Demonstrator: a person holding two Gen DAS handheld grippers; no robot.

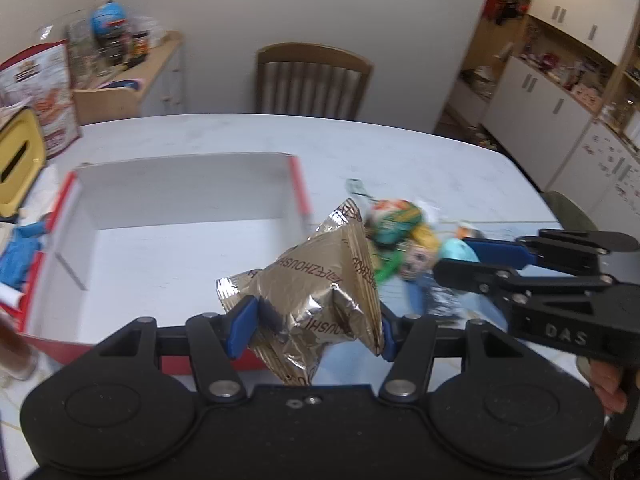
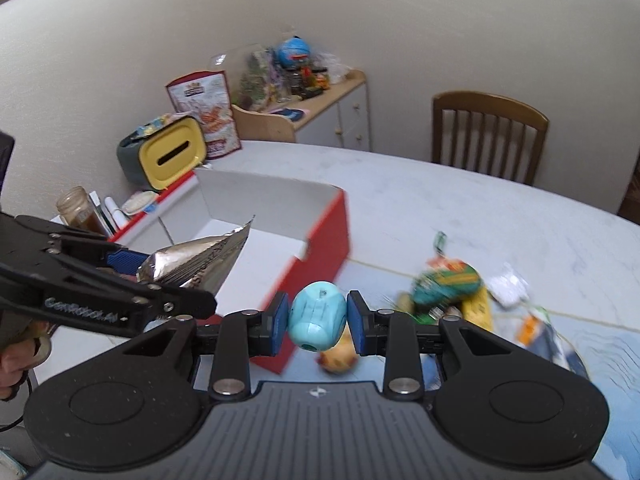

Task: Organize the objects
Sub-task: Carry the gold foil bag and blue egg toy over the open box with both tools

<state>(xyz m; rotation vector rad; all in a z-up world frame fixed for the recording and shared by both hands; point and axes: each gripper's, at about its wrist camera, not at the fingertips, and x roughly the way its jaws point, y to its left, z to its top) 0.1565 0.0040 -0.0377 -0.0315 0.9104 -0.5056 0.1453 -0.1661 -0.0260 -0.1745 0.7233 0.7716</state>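
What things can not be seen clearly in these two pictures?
- Pile of snack packets, left wrist view: motion blur, labels unreadable.
- Light blue object in the right tool: its kind is unclear.
- Box floor, near part: hidden by the foil bag in the left tool.

Light was even and soft indoors, source not seen; shadows under the box [image 1: 180,208] were faint. Glare showed on the crinkled foil packet [image 1: 320,280], and motion blur smeared the snack pile [image 2: 452,284] and the shelf clutter [image 2: 292,68] in both wrist views. Fisheye bending curved the table edge [image 2: 480,176] and wall lines, with dark vignette corners.
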